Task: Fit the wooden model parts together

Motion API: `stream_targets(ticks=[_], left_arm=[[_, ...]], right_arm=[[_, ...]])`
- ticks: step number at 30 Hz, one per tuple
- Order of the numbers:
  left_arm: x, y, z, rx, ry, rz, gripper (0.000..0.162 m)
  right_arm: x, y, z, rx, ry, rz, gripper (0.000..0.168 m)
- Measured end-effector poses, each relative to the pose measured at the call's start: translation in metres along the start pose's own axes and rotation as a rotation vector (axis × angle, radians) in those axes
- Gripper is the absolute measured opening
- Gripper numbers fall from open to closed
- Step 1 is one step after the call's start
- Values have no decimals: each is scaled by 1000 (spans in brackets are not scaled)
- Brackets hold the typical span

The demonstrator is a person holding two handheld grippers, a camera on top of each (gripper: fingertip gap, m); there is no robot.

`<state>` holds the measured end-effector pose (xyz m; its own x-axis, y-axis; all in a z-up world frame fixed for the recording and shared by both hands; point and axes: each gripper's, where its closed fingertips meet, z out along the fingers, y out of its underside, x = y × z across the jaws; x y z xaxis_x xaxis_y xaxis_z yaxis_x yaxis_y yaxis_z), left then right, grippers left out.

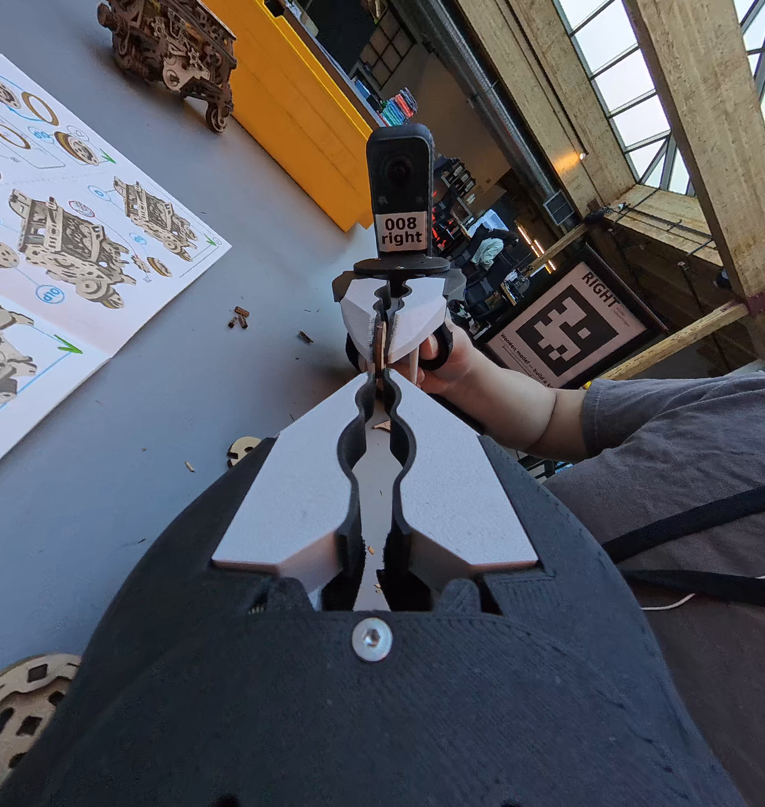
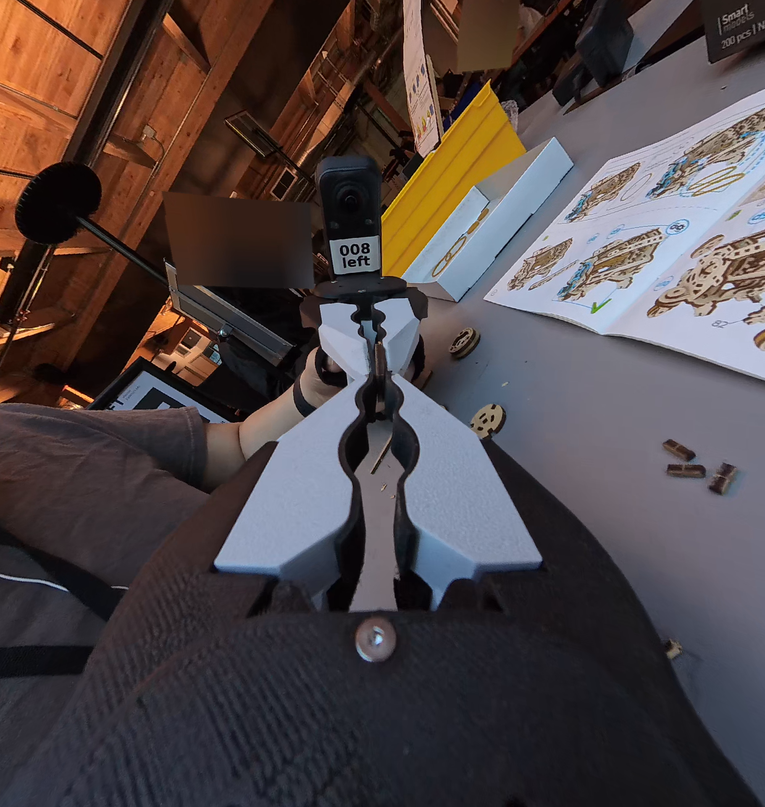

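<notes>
My two grippers meet tip to tip above the grey table (image 1: 175, 415). A thin round wooden part (image 1: 379, 345) stands edge-on between them. In the left wrist view, my left gripper (image 1: 378, 378) is closed to a narrow gap at the part's near edge. My right gripper (image 1: 379, 364) faces it, shut on the same part. In the right wrist view, my right gripper (image 2: 378, 385) pinches the dark edge of the part (image 2: 378, 367), and the left gripper (image 2: 377, 372) holds its far side. Whether this is one piece or two pressed together is hidden.
An assembled wooden model (image 1: 171, 52) stands at the back by a yellow bin (image 1: 293, 109). An open instruction booklet (image 2: 633, 262), a white box of rings (image 2: 481, 236), two small wheel discs (image 2: 486, 420), loose pegs (image 2: 695, 469) and a large perforated disc (image 1: 18, 716) lie around. Left and right tips are no more than a few centimetres apart.
</notes>
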<state>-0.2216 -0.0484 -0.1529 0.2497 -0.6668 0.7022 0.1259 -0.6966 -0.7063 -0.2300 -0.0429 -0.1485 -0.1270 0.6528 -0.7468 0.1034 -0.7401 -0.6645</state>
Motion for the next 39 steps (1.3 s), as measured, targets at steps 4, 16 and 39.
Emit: stream_targets(ticks=[4,16,39], left_arm=[[1,-2,1,12,-1,1,1],[2,-4,1,25,-4,21,4],[1,-2,-1,6,13,-22,0]], right_arm=[[-1,0,0,2,-24,31,1],[-1,-1,0,6,-28,35,1],[-1,1,1,-12,-19,3,1]])
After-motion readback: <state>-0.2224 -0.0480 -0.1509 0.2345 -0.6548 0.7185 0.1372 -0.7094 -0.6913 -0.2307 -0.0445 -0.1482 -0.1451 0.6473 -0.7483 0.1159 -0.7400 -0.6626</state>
